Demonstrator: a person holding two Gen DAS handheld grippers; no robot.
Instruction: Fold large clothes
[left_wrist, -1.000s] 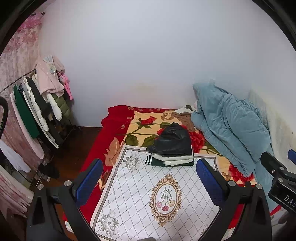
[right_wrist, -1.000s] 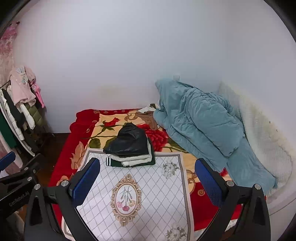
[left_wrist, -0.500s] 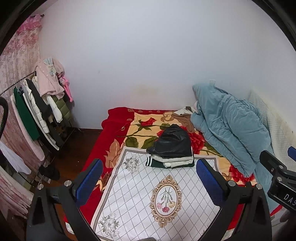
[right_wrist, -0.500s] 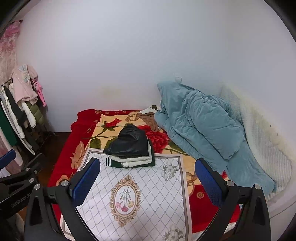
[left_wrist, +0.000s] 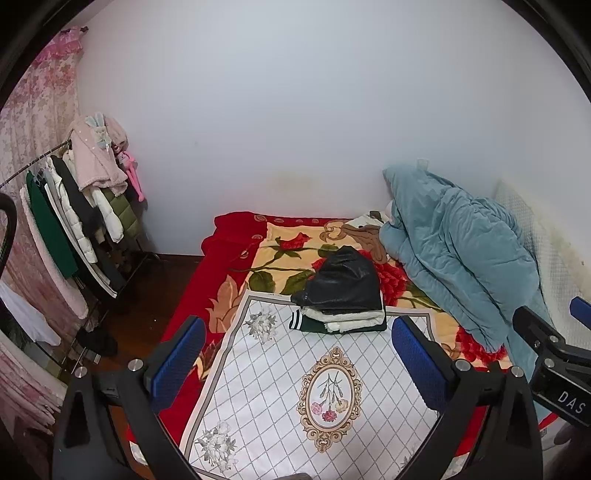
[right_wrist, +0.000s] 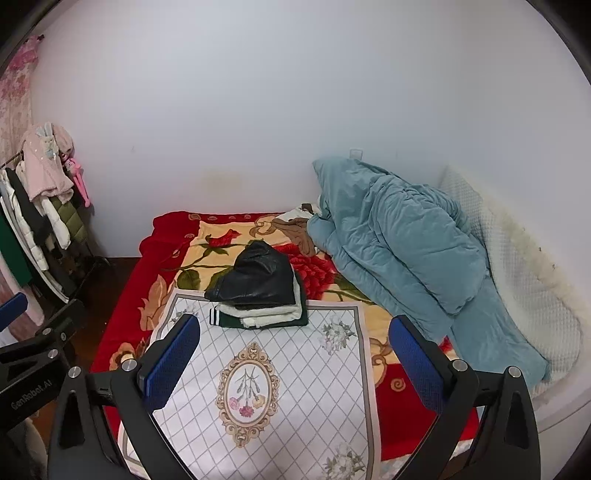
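Clothes stack (left_wrist: 341, 299) left of quilt (left_wrist: 458, 251)

Our left gripper (left_wrist: 298, 360) hangs with jaws wide apart above the white lattice cloth (left_wrist: 280, 391) on the bed (left_wrist: 229, 266); a stack of folded clothes (left_wrist: 341, 295) rests at its far edge, a teal duvet (left_wrist: 454, 251) beside it.

The right gripper (left_wrist: 561, 373) body reads "DAS", cut off at the edge; the left gripper (right_wrist: 33, 373) body reads "GenRobot.AI".

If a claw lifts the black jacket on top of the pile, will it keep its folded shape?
Probably not. The black jacket looks soft and creased, so it likely droops and unfolds. Its shiny surface may slip on the pile beneath.
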